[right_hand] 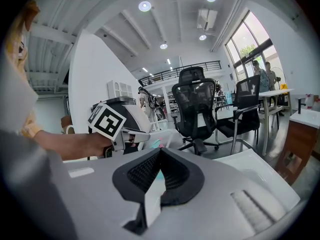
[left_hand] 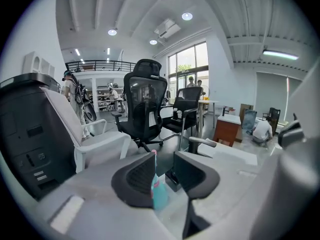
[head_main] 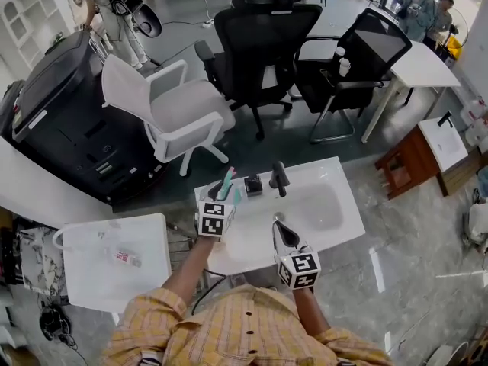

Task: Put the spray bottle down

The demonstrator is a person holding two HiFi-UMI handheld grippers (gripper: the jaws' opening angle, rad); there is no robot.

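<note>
A teal spray bottle [head_main: 229,185] with a pink top stands on the white counter [head_main: 252,235], left of the sink basin and beside the black faucet [head_main: 279,178]. My left gripper [head_main: 224,191] is open around it. In the left gripper view the bottle [left_hand: 159,191] stands between the jaws close to the left one, with a gap to the right one; my left gripper [left_hand: 164,165] does not press on it. My right gripper [head_main: 281,232] hovers over the counter's near edge, to the right. In its own view the right gripper [right_hand: 161,153] is shut with nothing held.
A small black box [head_main: 253,184] sits between bottle and faucet. Beyond the counter stand a white chair [head_main: 171,109], two black office chairs [head_main: 263,48] and a black machine [head_main: 69,113]. A white tray table [head_main: 114,261] is at the left, a wooden cabinet [head_main: 415,158] at the right.
</note>
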